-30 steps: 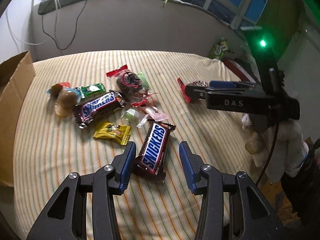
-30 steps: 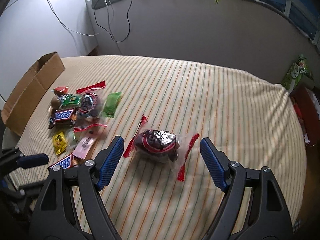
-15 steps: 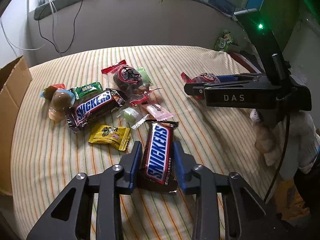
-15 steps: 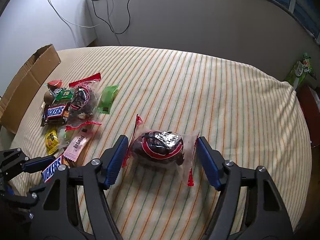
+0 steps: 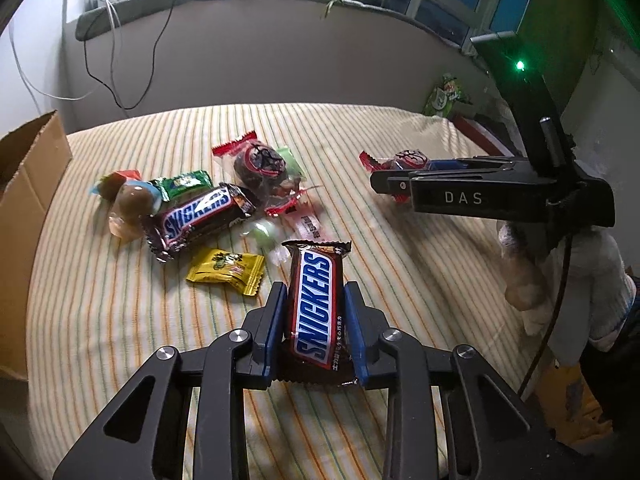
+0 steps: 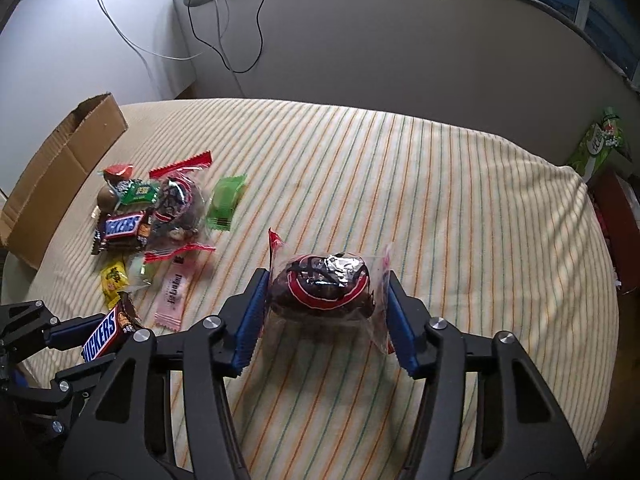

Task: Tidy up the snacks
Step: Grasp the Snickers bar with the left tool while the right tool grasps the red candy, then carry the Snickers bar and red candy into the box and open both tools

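Note:
My left gripper (image 5: 315,295) is shut on a Snickers bar (image 5: 317,306) and holds it just above the striped cloth (image 5: 100,320). My right gripper (image 6: 326,280) is shut on a clear-wrapped dark chocolate snack with a red ring (image 6: 324,286), lifted slightly off the cloth. In the left wrist view the right gripper (image 5: 384,182) shows at the right with that snack (image 5: 408,158). The left gripper with its bar (image 6: 106,332) shows at the lower left of the right wrist view.
A pile of snacks lies at the left: a second Snickers (image 5: 198,216), a yellow candy (image 5: 226,270), a pink sachet (image 5: 308,226), a green pack (image 6: 226,204), another red-ring snack (image 5: 260,164). A cardboard box (image 5: 28,184) stands at the left edge.
Both grippers have closed on their snacks: the left on the Snickers bar, the right on the red-ring chocolate snack. Both snacks have risen slightly off the cloth.

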Tool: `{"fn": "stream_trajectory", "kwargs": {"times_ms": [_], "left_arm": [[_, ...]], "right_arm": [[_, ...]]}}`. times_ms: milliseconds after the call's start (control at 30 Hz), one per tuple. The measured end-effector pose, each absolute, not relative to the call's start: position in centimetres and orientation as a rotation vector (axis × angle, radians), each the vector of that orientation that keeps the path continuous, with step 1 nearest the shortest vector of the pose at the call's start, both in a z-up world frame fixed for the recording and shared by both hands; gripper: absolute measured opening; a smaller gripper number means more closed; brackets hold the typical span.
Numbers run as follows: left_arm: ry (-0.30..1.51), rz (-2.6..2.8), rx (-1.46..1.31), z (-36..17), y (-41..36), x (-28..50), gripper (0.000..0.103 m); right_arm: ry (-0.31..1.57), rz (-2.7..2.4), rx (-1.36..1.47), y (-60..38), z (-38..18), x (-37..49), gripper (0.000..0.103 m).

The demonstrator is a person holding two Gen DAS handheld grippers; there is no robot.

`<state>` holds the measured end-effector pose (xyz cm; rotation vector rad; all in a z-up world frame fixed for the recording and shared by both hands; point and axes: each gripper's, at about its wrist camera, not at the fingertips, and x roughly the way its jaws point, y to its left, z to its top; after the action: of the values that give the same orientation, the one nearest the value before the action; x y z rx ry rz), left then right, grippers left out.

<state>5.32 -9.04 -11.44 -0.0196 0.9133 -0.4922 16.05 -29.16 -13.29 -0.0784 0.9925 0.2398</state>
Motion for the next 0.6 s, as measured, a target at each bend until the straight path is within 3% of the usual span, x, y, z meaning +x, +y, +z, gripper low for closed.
{"fn": "stream_trajectory", "kwargs": {"times_ms": [600], "left_arm": [[0.808, -0.371, -0.088, -7.3, -2.0, 5.3, 0.027]], "right_arm": [[0.903, 0.358, -0.092, -23.1, -8.6, 16.0, 0.058]]}}
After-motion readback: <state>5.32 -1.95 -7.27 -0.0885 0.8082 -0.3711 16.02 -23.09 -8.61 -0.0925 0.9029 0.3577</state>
